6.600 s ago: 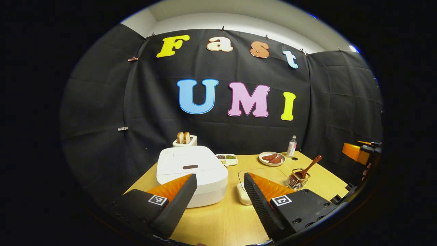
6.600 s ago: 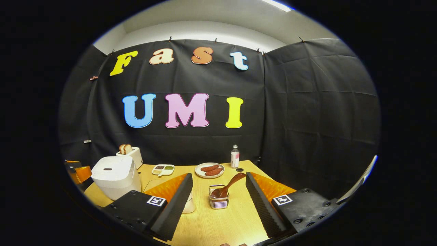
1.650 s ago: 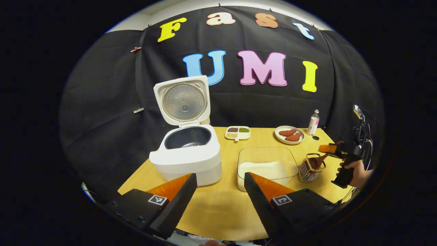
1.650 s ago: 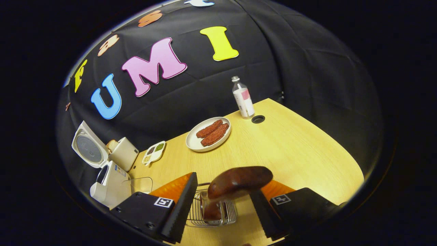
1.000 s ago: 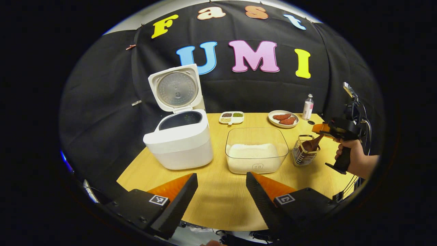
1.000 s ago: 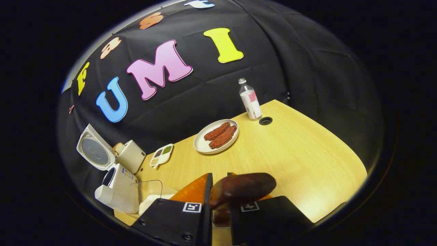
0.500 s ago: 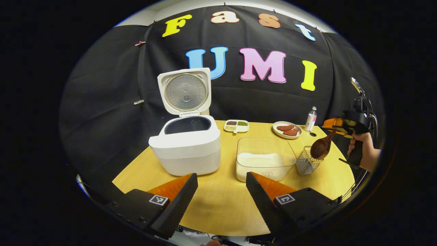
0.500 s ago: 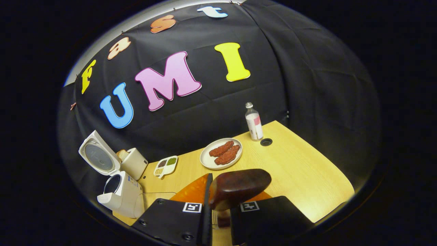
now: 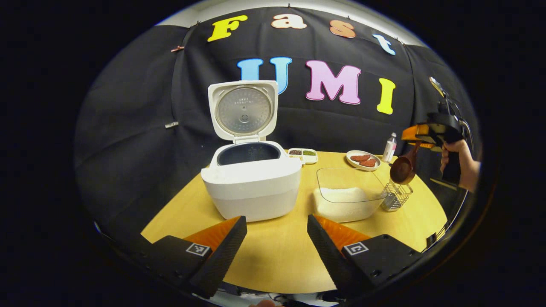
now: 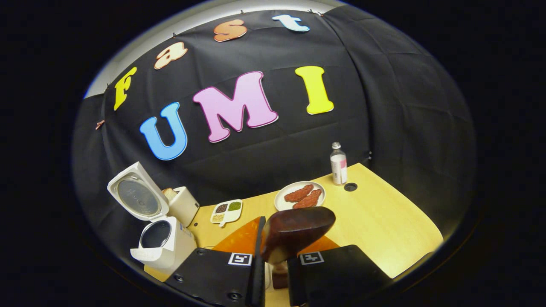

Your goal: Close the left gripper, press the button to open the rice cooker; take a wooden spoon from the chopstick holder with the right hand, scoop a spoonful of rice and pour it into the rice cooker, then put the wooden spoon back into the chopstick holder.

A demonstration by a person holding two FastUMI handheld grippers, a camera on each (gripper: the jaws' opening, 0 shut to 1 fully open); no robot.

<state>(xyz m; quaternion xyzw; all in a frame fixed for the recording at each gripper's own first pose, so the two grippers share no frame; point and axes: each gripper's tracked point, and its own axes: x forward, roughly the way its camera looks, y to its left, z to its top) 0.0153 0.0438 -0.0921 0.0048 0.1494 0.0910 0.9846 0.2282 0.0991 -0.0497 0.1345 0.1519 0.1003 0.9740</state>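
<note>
Yellow table (image 9: 273, 251) carries my open rice cooker (image 9: 251, 181), pot bare. Right of the cooker a clear tub (image 9: 347, 194) holds rice, then the wire holder (image 9: 396, 198). My right gripper (image 10: 275, 266) clamps the wooden spoon (image 9: 403, 168) above that holder; my left gripper (image 9: 275, 243) gapes.

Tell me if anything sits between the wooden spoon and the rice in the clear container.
Nothing visible does. The right gripper holds the wooden spoon above the chopstick holder, right beside the open-topped clear container of rice.
</note>
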